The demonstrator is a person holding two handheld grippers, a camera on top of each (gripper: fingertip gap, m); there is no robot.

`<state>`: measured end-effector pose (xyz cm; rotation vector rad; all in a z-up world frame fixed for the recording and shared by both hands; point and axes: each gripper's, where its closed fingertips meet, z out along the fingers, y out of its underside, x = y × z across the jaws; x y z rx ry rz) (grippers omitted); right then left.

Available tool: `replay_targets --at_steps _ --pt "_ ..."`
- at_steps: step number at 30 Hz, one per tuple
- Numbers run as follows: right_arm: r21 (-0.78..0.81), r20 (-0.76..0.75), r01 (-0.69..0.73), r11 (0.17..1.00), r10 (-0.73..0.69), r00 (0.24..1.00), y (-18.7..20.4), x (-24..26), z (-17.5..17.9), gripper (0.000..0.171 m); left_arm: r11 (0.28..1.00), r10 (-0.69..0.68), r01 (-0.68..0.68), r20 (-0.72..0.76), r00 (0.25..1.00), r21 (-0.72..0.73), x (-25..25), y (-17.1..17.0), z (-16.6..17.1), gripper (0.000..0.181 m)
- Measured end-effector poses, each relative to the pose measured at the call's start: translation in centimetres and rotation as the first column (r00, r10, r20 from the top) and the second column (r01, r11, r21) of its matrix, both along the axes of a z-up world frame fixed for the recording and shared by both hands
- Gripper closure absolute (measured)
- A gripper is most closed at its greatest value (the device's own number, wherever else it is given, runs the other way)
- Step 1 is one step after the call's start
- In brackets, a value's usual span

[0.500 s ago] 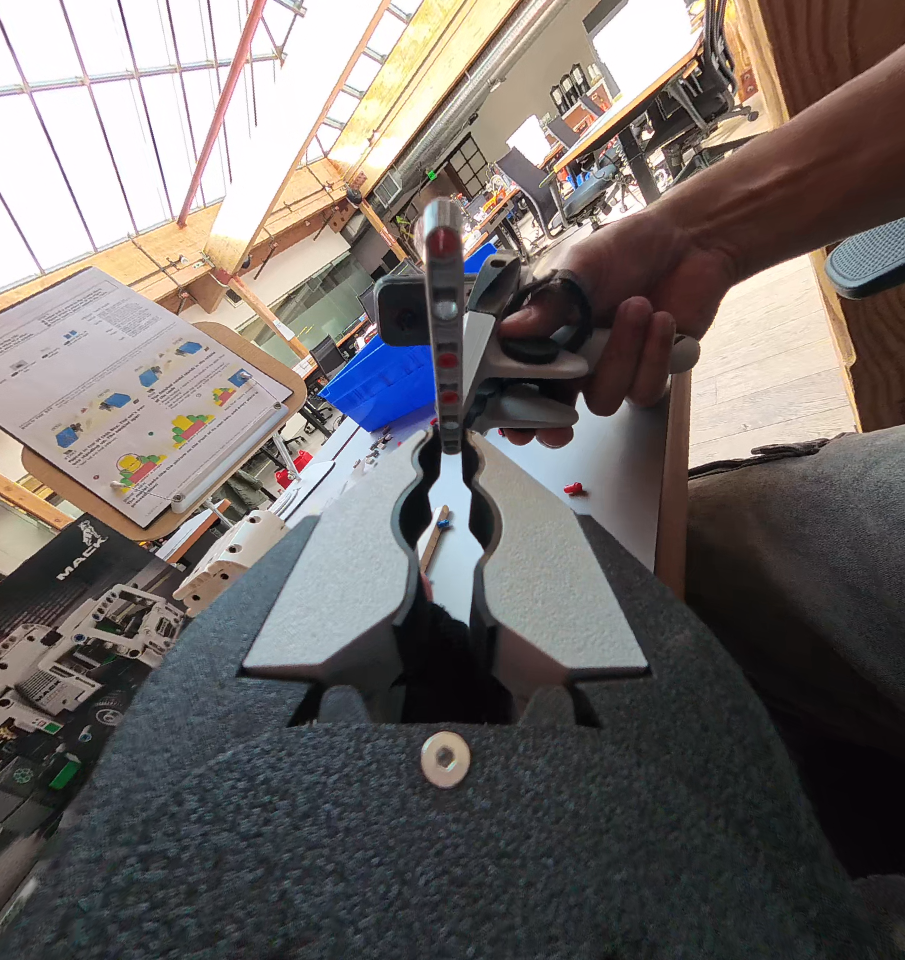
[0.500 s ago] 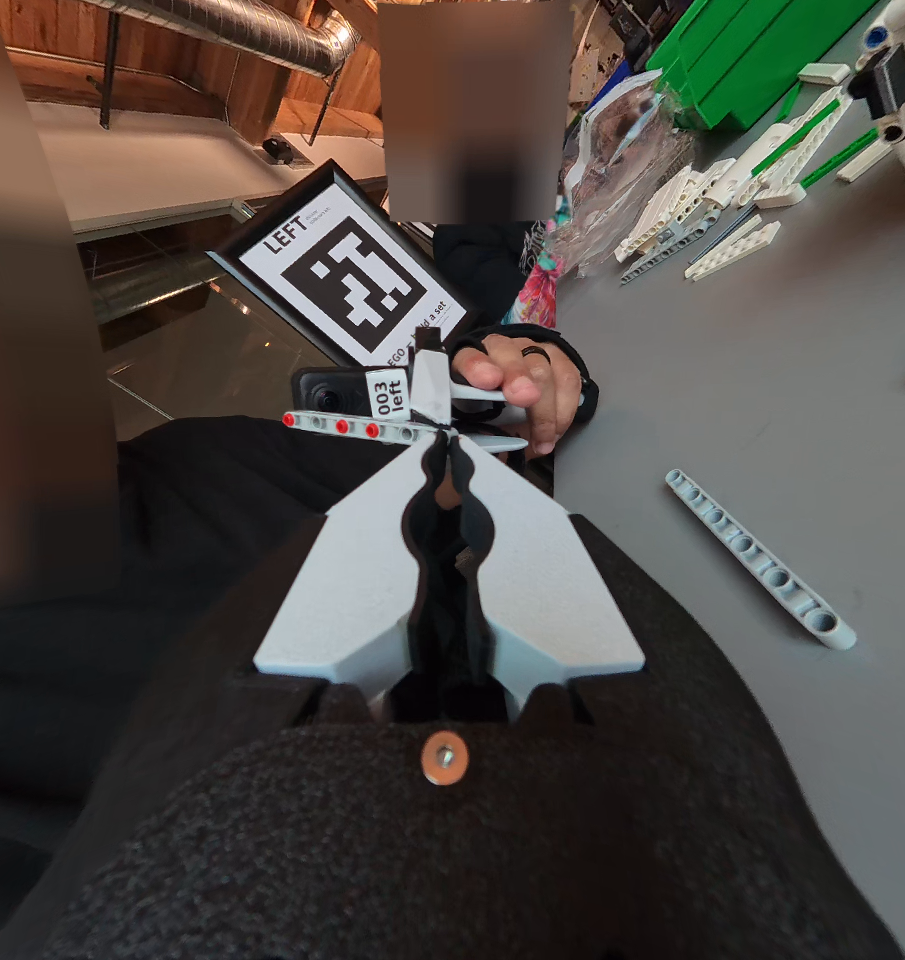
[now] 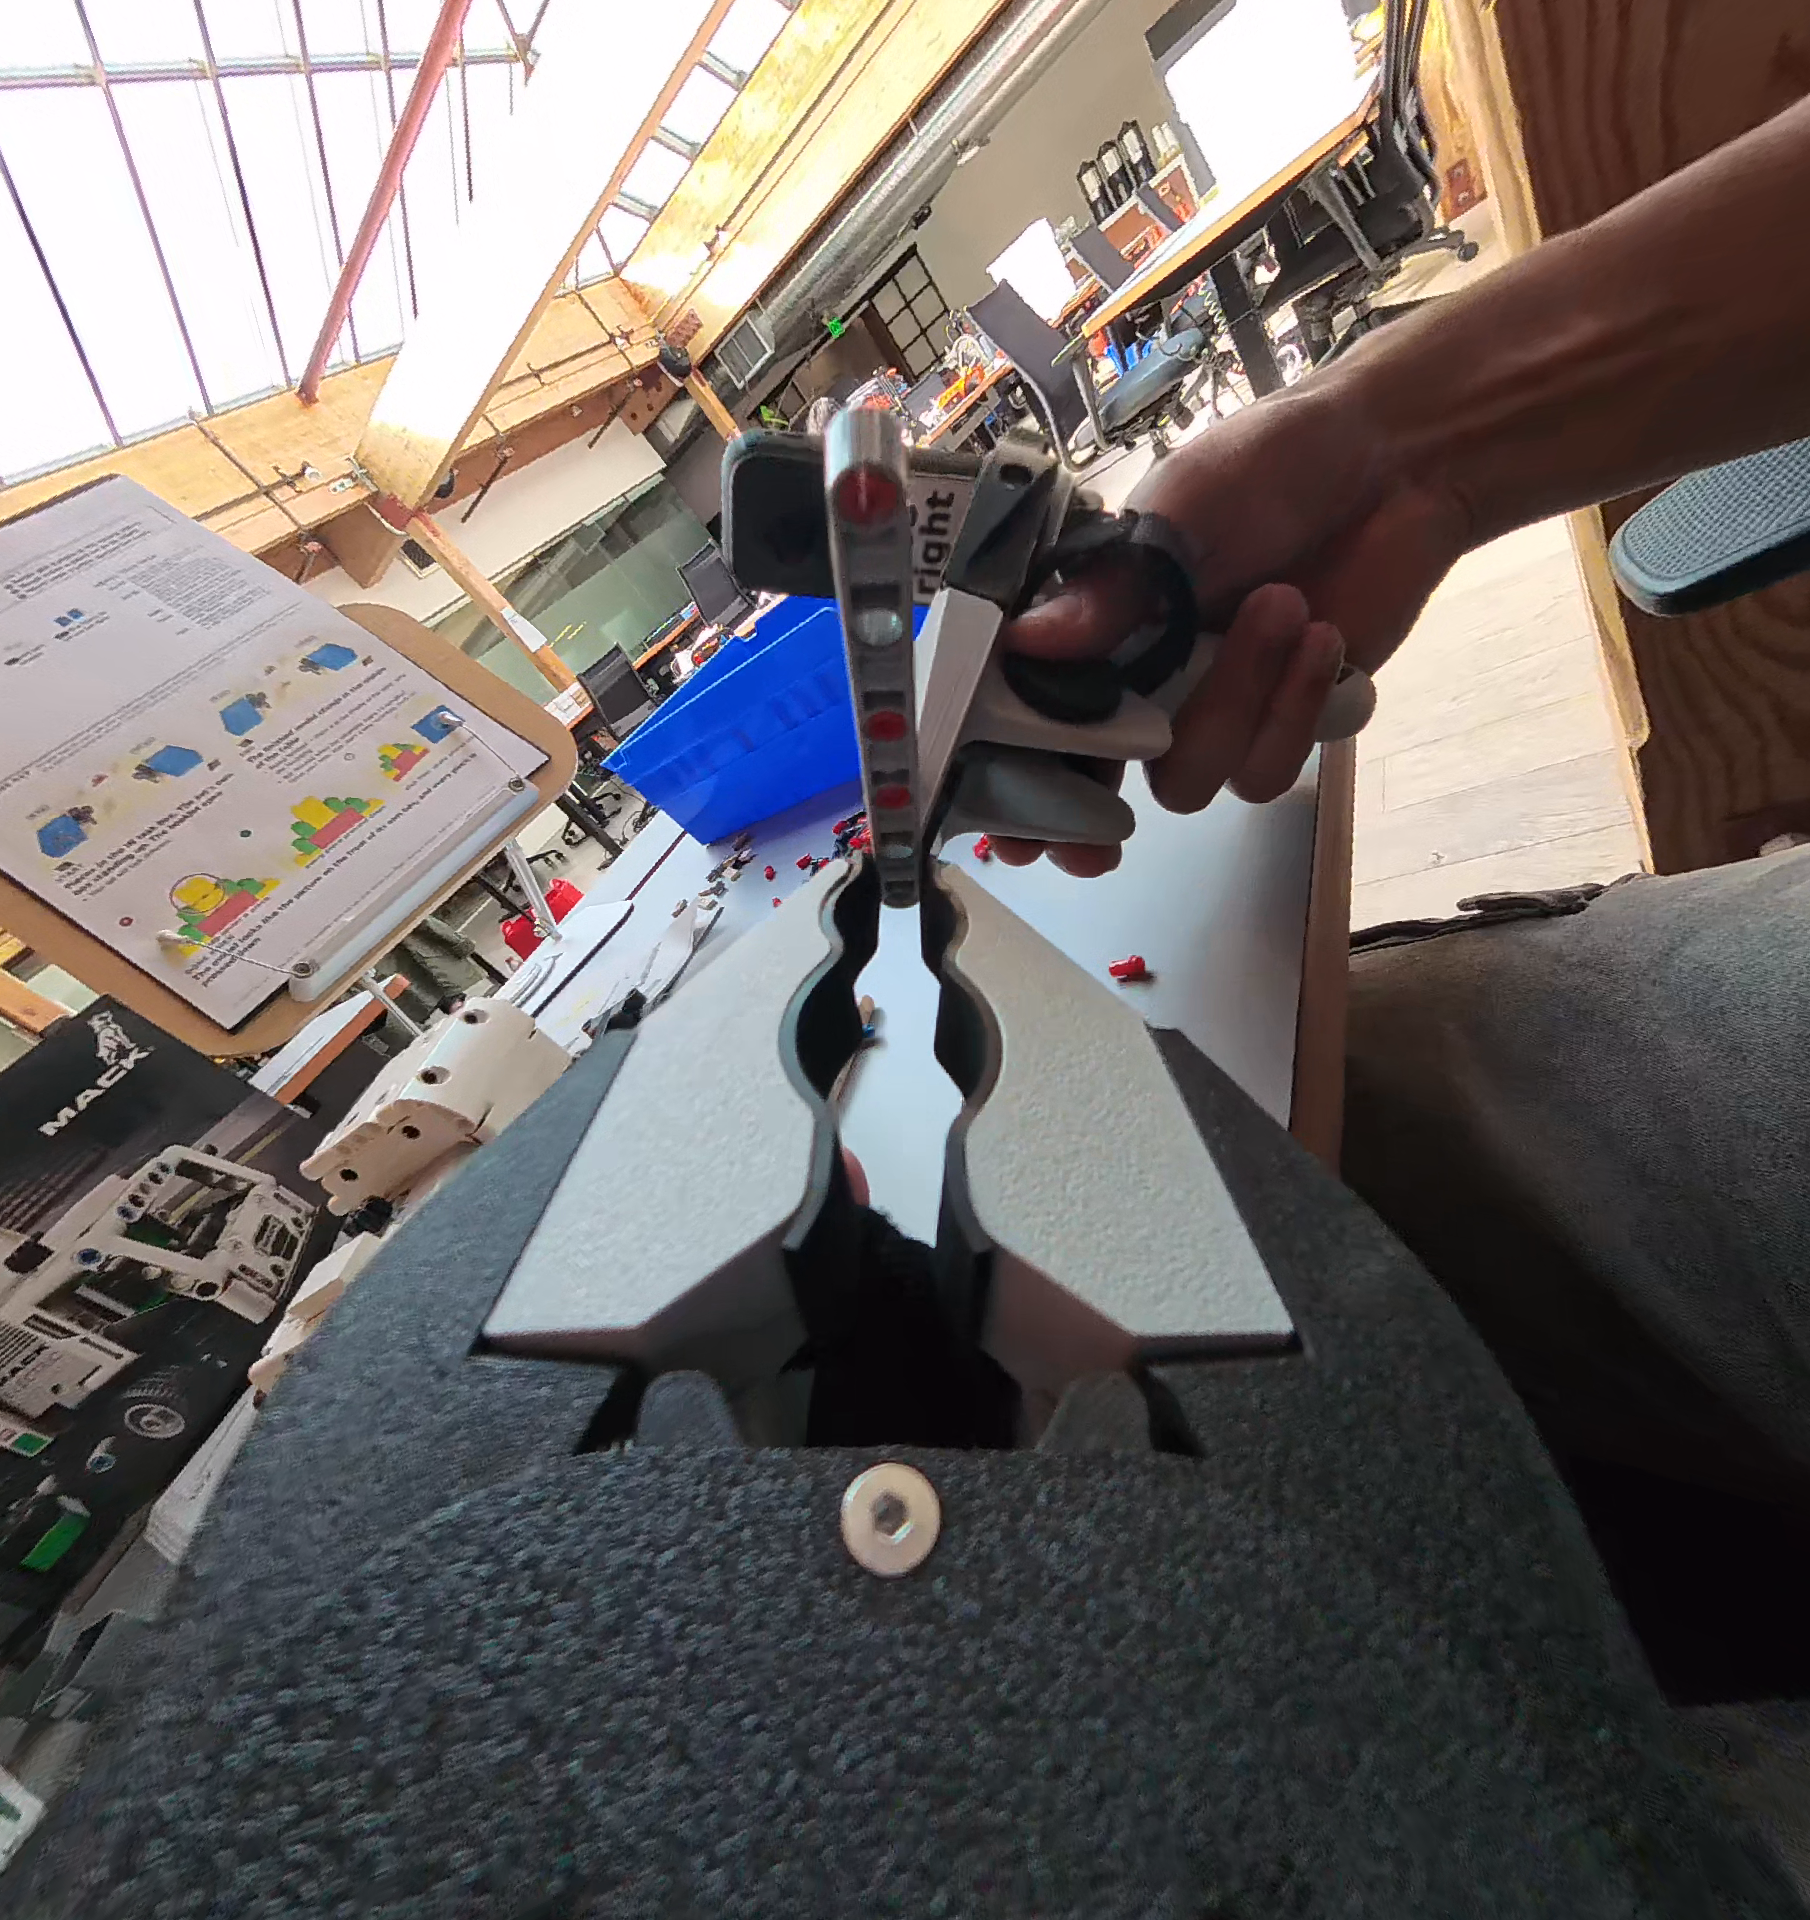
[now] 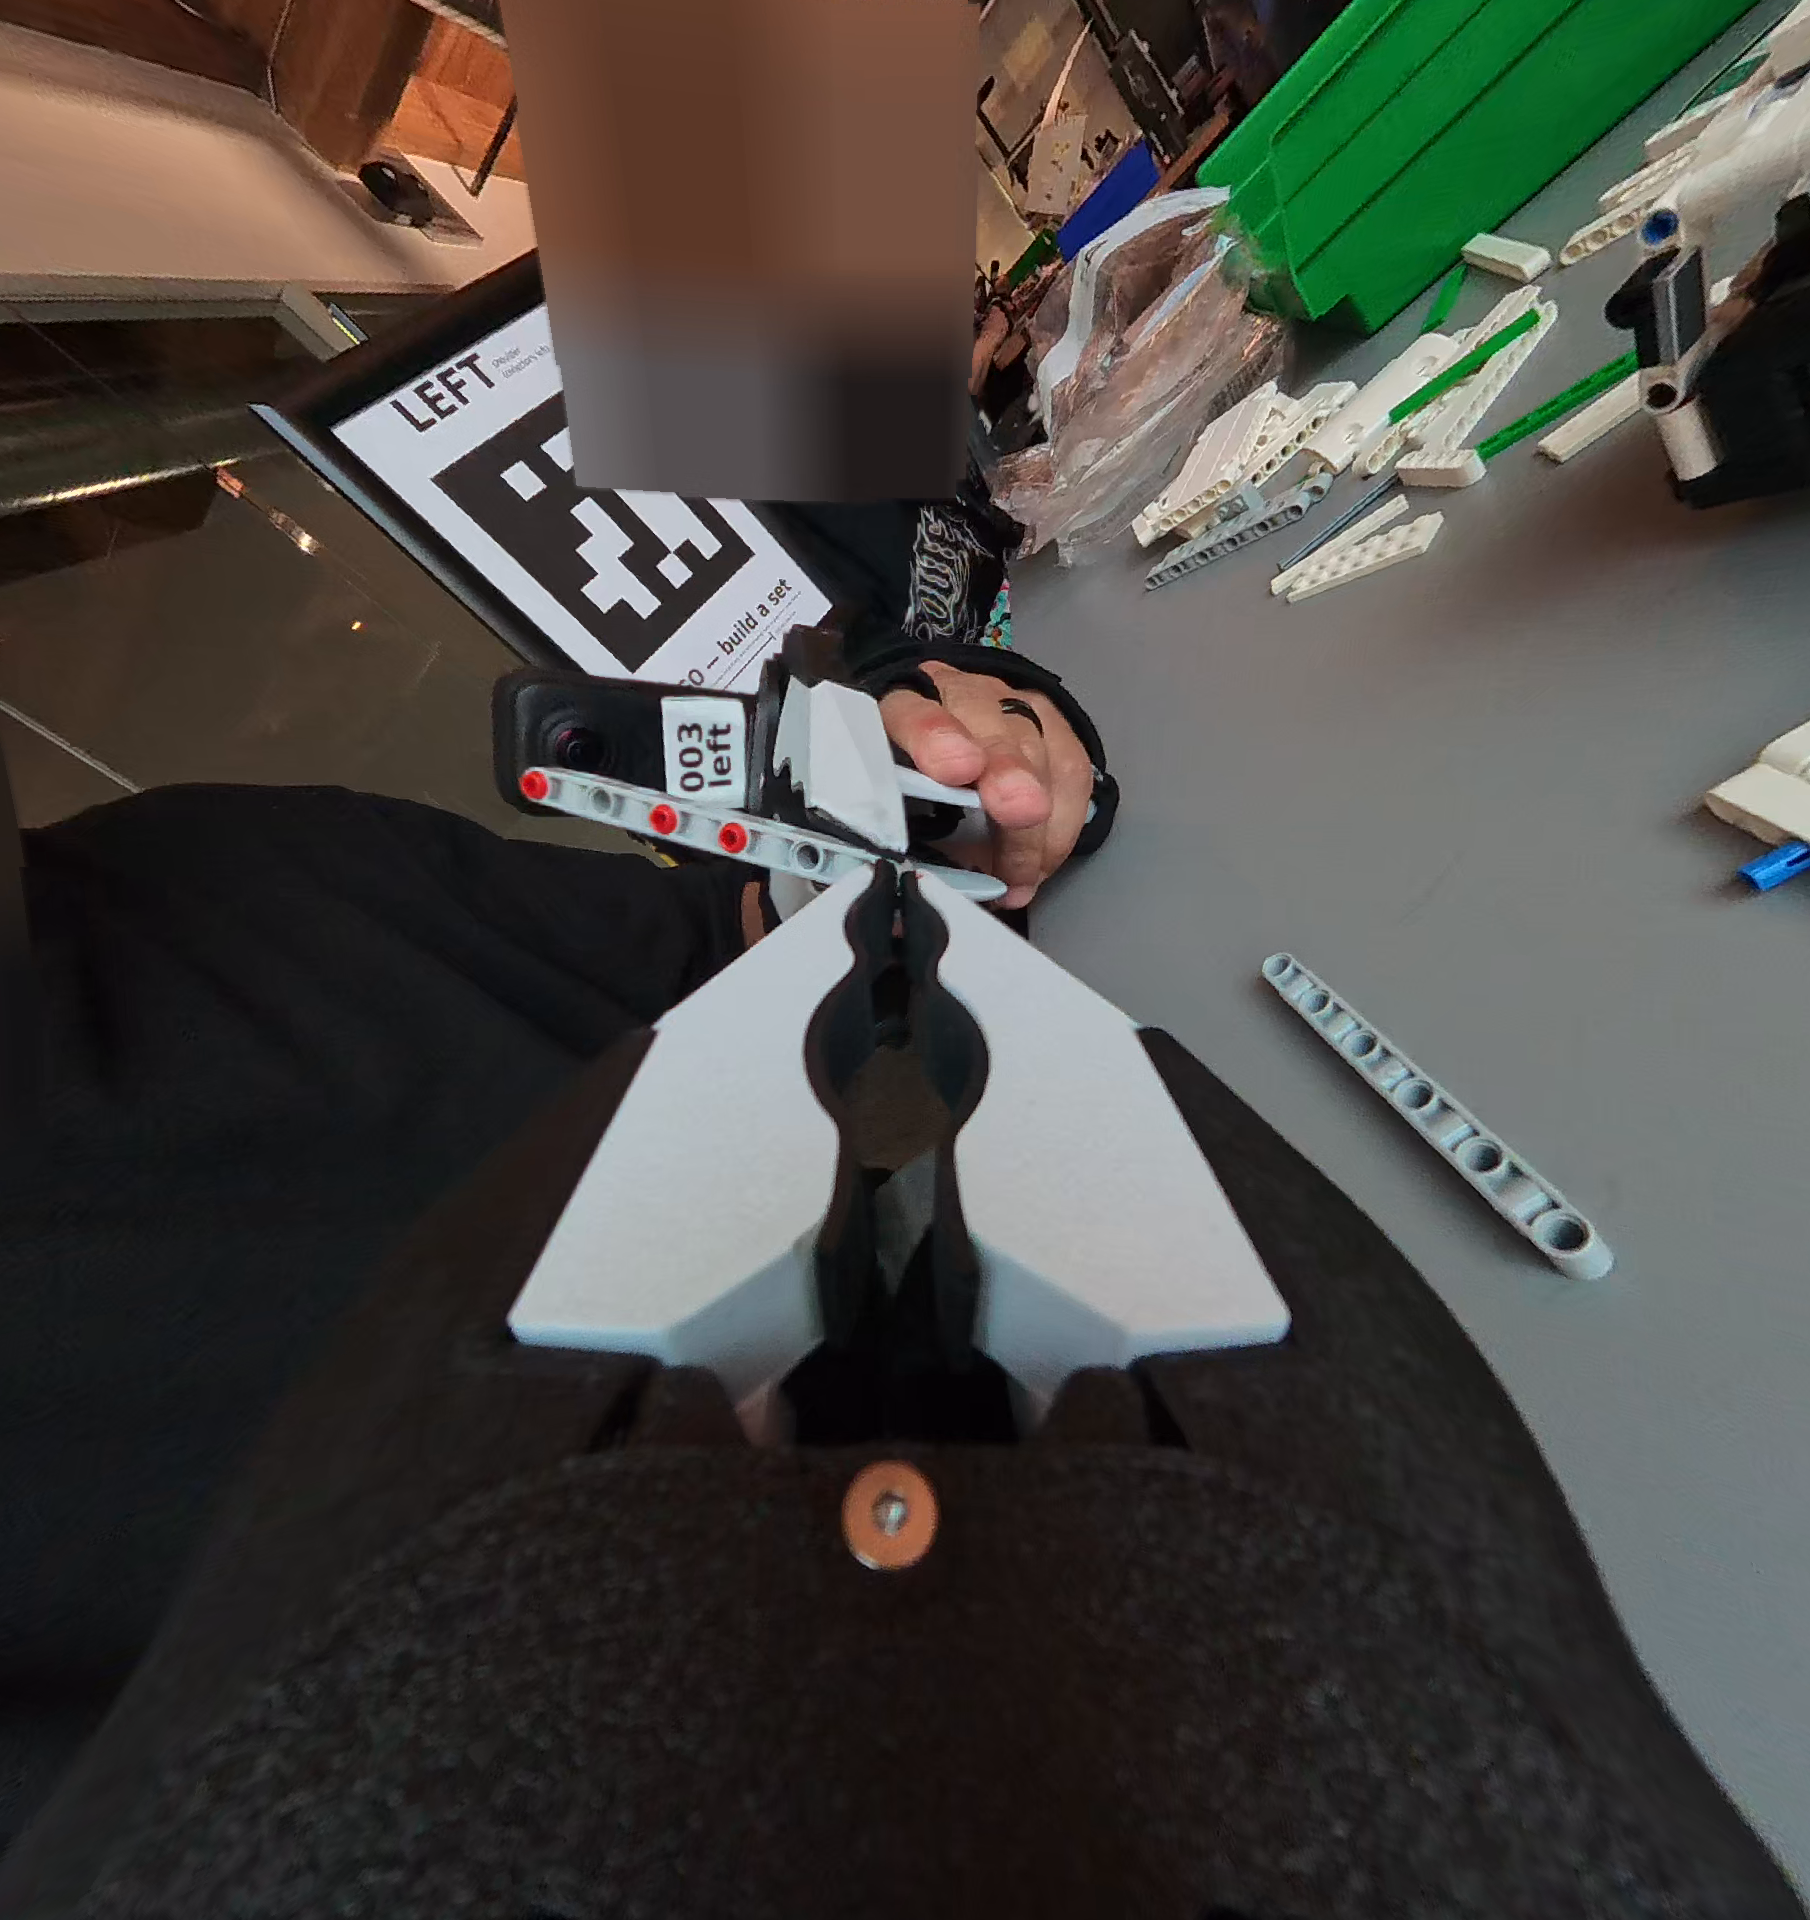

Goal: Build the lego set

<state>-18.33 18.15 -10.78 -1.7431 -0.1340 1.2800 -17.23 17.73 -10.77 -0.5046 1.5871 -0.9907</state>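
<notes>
Left wrist view: tongs (image 3: 896,894) pinch grey beam (image 3: 877,665).

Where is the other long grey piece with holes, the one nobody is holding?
In the right wrist view, the loose grey beam lies flat on the grey table, right of the right tongs, with nothing touching it.

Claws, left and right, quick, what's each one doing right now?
Left claw: closed on the grey beam.
Right claw: closed; what it pinches, if anything, cannot be told.
</notes>
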Motion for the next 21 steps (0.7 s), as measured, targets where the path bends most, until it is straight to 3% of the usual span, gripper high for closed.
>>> replay_targets --at_steps 9,12,14,15,17,18,21 --pt "0.004 0.043 0.054 0.999 -0.055 0.998 0.4 0.1 0.1 0.171 1.000 0.001 -0.002 -0.013 1.000 -0.027 0.2 0.3 0.1 0.175" --pt "-0.007 0.128 0.045 0.999 -0.044 0.991 0.2 0.3 -0.2 0.171 1.000 -0.008 0.007 -0.039 0.999 -0.022 0.4 0.2 -0.3 0.175" --pt "0.008 0.226 0.062 0.998 -0.062 0.972 -0.1 1.6 0.0 0.159 0.999 0.007 -0.009 -0.054 0.999 -0.037 0.4 0.8 -0.3 0.175" --pt "0.018 0.355 0.106 0.994 -0.105 0.929 -0.3 3.1 -0.7 0.158 0.999 0.023 -0.026 -0.065 0.998 -0.040 0.4 1.4 -0.4 0.175" --pt "0.022 0.658 0.136 0.990 -0.117 0.744 -1.8 6.1 -3.8 0.160 0.998 0.051 -0.054 -0.076 0.996 -0.041 0.1 2.5 -0.5 0.176" --pt "-0.001 0.725 0.125 0.992 -0.086 0.683 -2.7 6.5 -5.0 0.158 0.997 0.062 -0.065 -0.081 0.995 -0.033 0.0 2.9 -0.7 0.176" --pt "-0.014 0.712 0.095 0.995 -0.057 0.700 -4.0 5.0 -6.2 0.154 0.997 0.074 -0.076 -0.081 0.994 -0.026 -0.1 3.2 -0.8 0.175"
